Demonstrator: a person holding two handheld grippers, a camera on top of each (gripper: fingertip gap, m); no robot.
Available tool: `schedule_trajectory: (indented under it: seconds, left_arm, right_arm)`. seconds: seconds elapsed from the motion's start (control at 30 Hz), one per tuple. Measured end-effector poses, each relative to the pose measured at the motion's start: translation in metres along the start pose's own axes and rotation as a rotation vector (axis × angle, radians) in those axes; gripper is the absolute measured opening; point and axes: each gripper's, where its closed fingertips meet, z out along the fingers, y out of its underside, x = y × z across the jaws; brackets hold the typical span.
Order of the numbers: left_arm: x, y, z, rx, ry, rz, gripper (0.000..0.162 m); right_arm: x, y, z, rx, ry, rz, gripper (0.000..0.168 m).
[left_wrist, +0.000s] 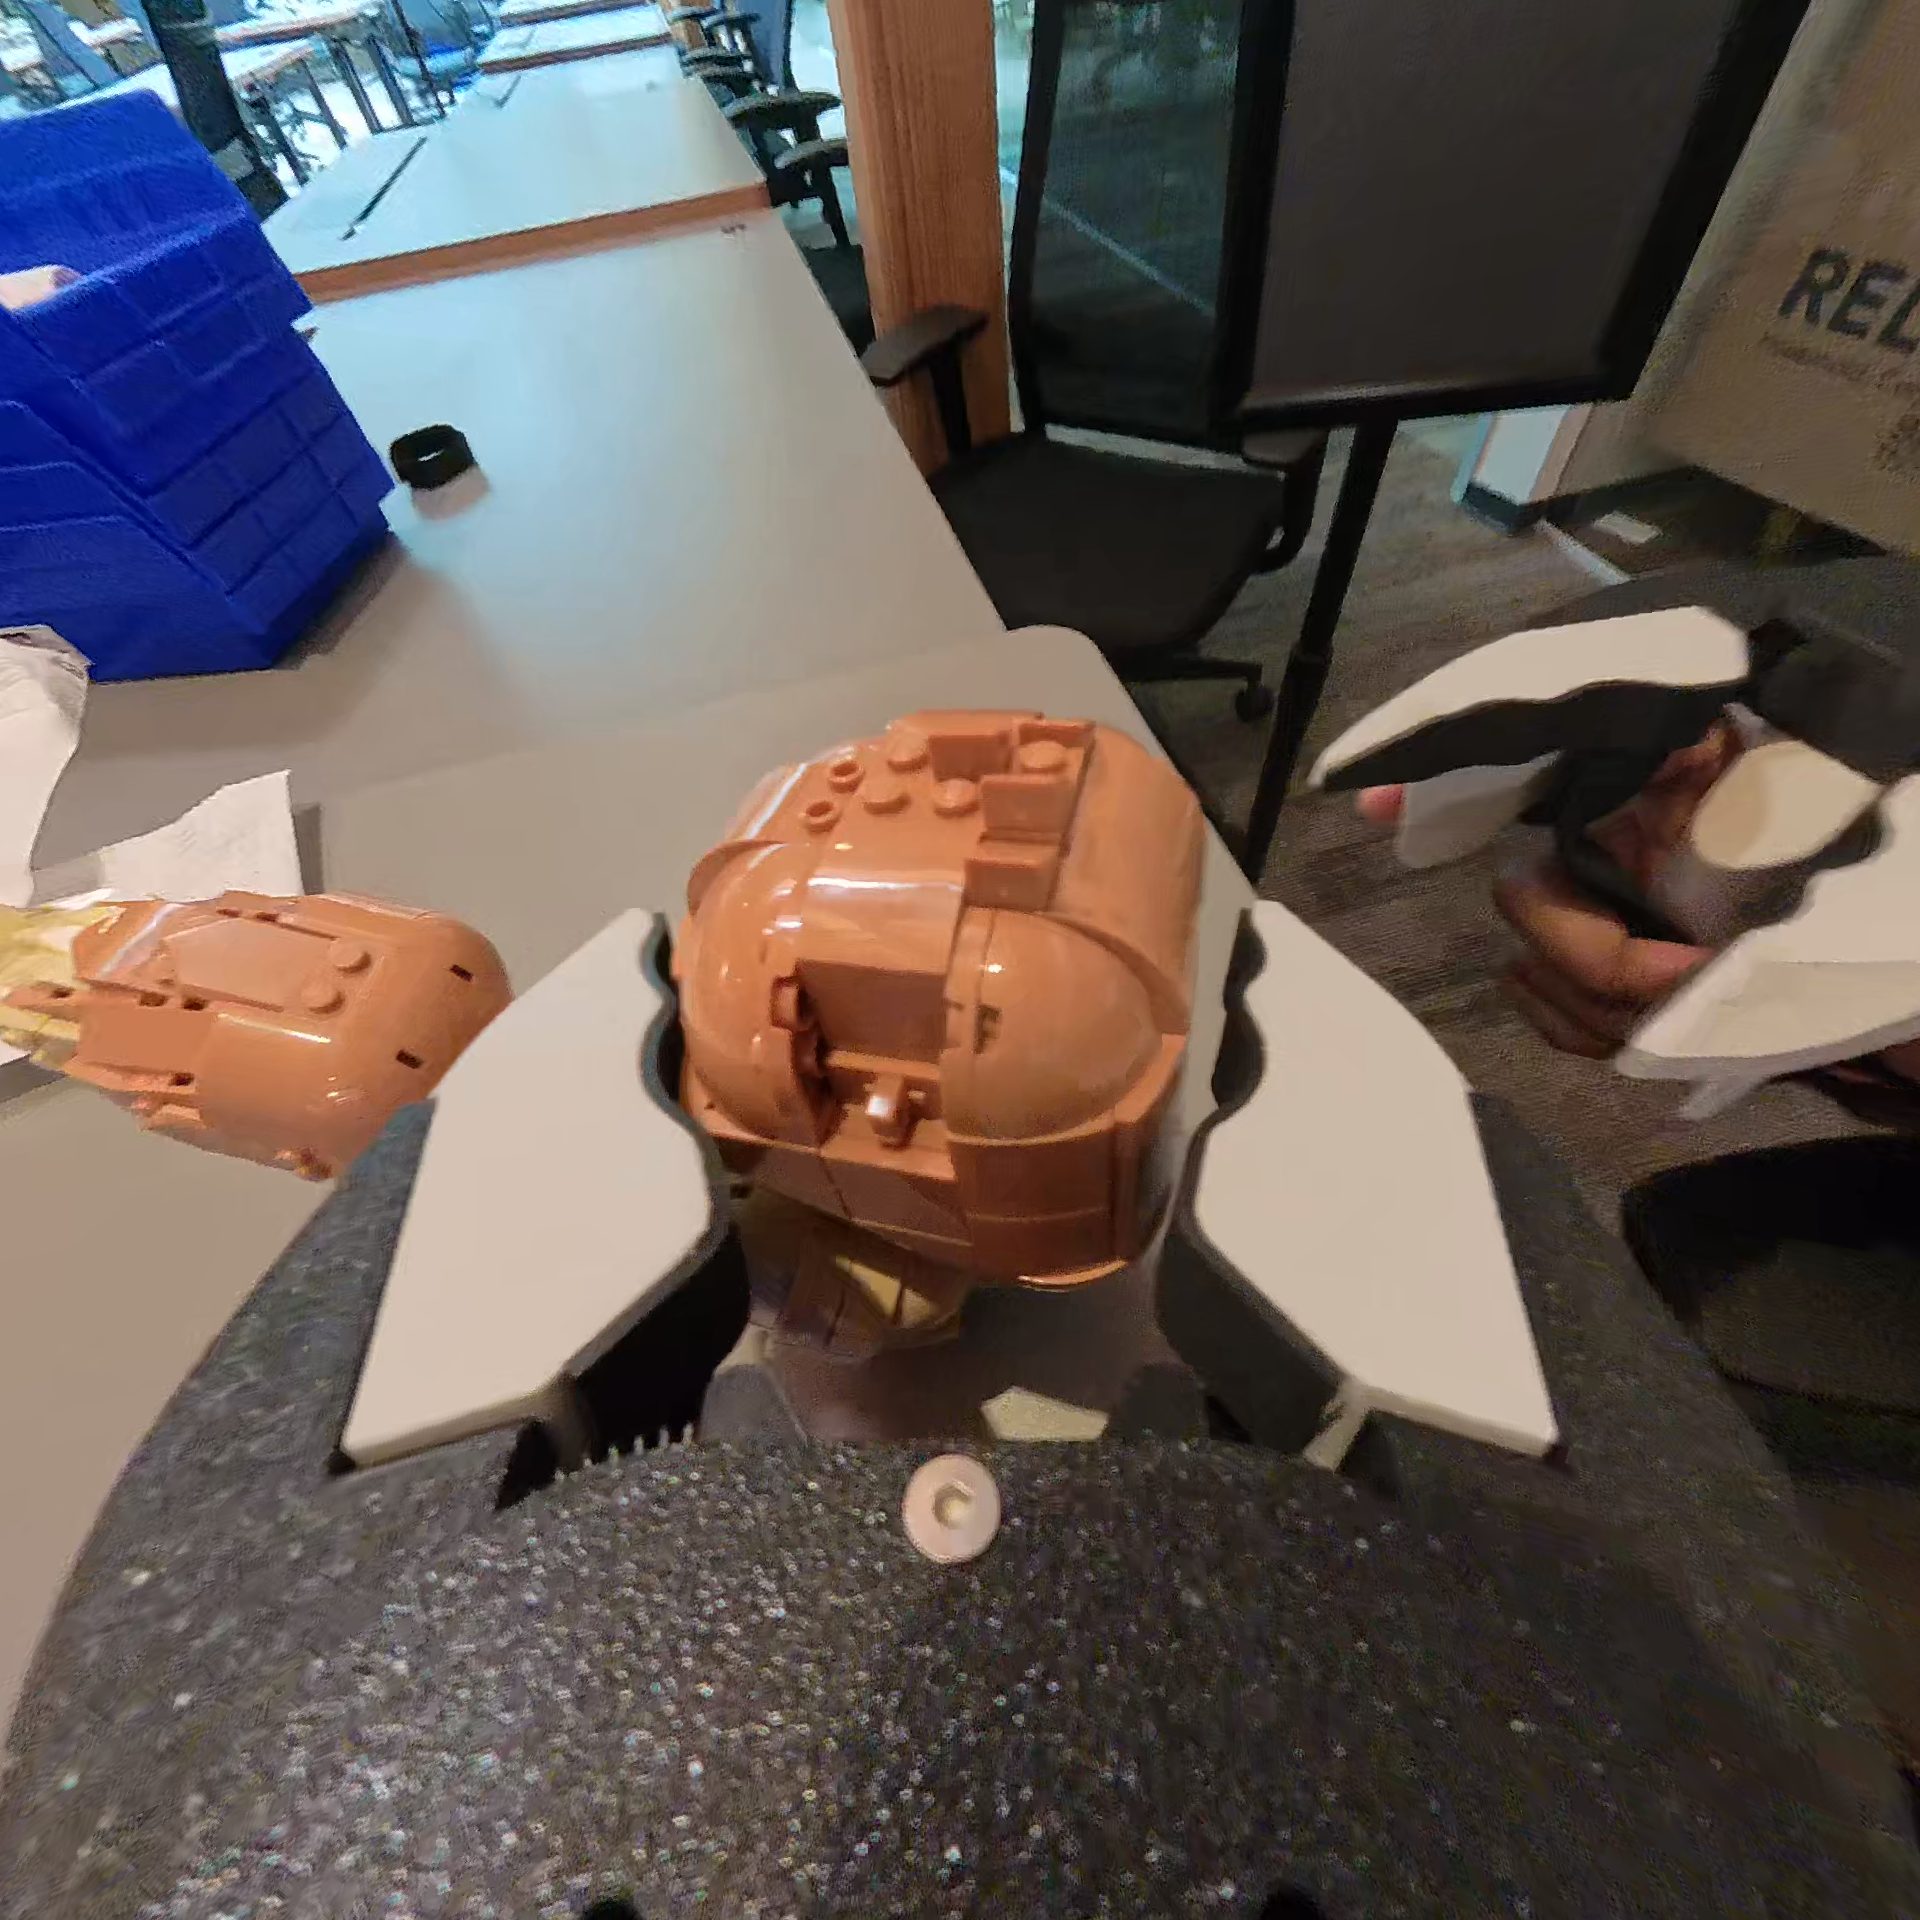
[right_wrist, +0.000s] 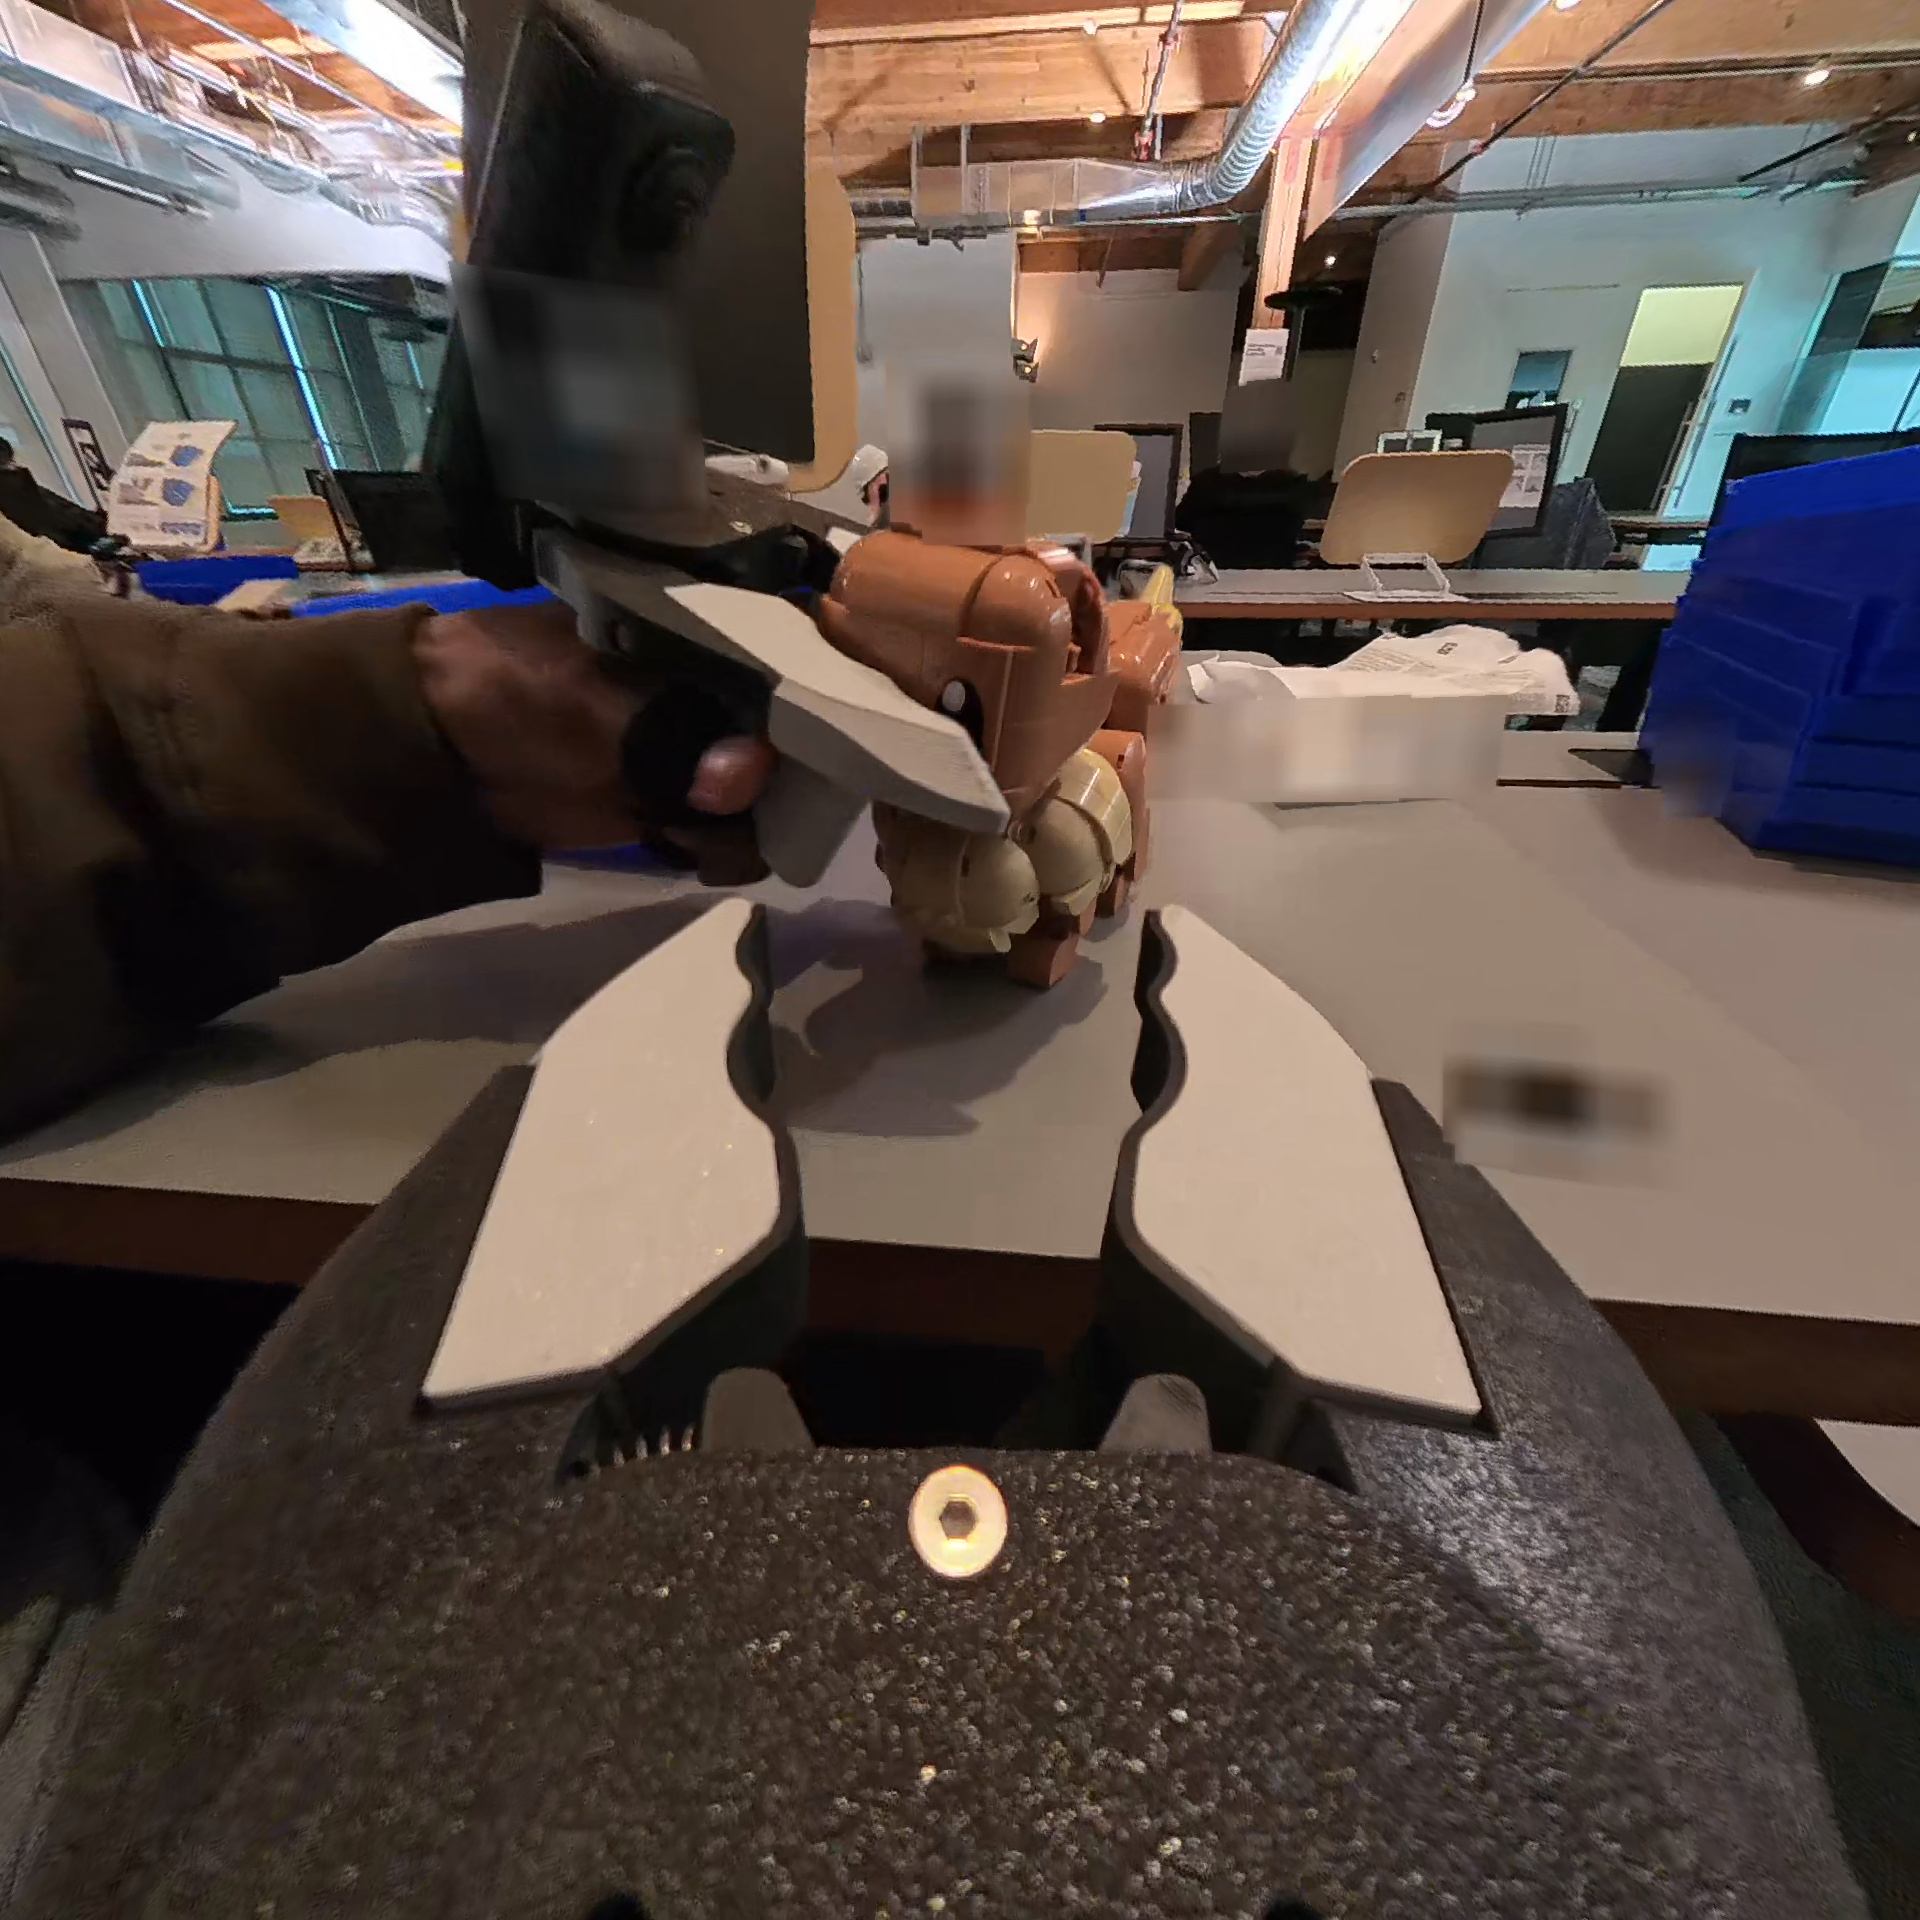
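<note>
Left hand-held gripper clamped on my brick-built brown figure.
Figure stands on the grey table, near its front edge. My right hand-held gripper hovers just off that edge, fingers apart, empty. Blue bins stacked at the table's far right.

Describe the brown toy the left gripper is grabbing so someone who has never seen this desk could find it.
On the grey table, near its front edge, stands a brown brick-built figure with a cream ruffled collar. The left gripper clamps its rounded head from both sides. A separate brown brick-built piece lies flat beside it; the figure is the one standing upright.
</note>
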Motion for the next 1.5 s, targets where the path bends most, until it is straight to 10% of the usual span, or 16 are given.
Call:
schedule_trajectory:
  seconds: [0.77,1.5]
  left_arm:
    - [0.08,0.0,-0.115,0.195,0.344,-0.336,0.093]
    - [0.071,0.027,-0.119,0.123,0.123,-0.281,0.092]
  right_arm:
    - [-0.119,0.004,0.067,-0.109,-0.176,-0.336,0.085]
    - [-0.131,0.02,0.091,-0.234,-0.214,-0.448,0.083]
